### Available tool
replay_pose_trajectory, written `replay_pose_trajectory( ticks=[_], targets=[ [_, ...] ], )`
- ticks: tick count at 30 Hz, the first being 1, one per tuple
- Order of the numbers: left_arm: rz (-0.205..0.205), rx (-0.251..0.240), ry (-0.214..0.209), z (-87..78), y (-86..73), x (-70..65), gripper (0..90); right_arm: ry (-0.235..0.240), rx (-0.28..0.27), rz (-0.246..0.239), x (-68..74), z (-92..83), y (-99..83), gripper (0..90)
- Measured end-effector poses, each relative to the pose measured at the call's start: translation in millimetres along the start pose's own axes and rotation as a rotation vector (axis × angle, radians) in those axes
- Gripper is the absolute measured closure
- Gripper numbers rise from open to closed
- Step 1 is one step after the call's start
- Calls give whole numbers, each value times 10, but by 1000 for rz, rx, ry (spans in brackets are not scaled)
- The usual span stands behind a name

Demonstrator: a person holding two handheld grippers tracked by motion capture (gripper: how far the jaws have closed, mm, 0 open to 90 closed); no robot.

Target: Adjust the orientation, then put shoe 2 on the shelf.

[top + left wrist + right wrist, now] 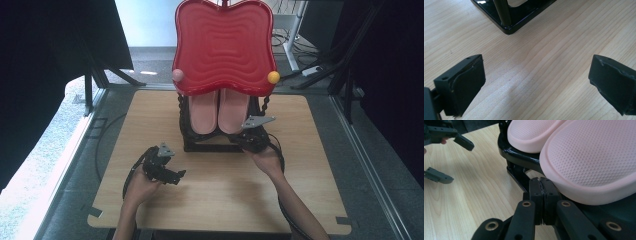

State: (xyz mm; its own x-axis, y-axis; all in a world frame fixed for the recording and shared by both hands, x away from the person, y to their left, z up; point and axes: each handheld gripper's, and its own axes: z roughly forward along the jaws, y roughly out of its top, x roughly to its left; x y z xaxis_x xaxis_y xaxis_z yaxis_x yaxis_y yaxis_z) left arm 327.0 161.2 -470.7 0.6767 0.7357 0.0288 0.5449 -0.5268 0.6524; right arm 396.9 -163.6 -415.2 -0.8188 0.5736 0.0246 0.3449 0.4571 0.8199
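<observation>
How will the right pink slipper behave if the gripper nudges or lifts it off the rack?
The right pink slipper looks like perforated foam: probably light and flexible, yielding when pinched. Its matte surface should grip. Leaning on the black rack, it may slide or tip onto the left slipper.

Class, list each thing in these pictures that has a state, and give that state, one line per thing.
Left gripper: jaws open, nothing between them, over the table.
Right gripper: jaws shut, empty, beside the slipper.
Pink slippers: paired on the black rack.
Red tray: resting tilted atop the rack.
</observation>
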Motion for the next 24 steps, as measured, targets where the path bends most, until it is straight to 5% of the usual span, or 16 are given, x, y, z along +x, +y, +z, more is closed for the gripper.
replay_pose_trajectory(
  ticks=[6, 17, 24],
  targets=[
    [-2, 1, 5, -2, -1, -1, 7, 19, -2, 8, 30, -65, -23, 636],
    [0, 5, 3, 15, 0, -7, 1, 22, 24, -51, 91, -254, -75, 291],
    [3, 7, 0, 32, 4, -16, 0, -10, 31, -64, 94, -380, -98, 206]
  ],
)
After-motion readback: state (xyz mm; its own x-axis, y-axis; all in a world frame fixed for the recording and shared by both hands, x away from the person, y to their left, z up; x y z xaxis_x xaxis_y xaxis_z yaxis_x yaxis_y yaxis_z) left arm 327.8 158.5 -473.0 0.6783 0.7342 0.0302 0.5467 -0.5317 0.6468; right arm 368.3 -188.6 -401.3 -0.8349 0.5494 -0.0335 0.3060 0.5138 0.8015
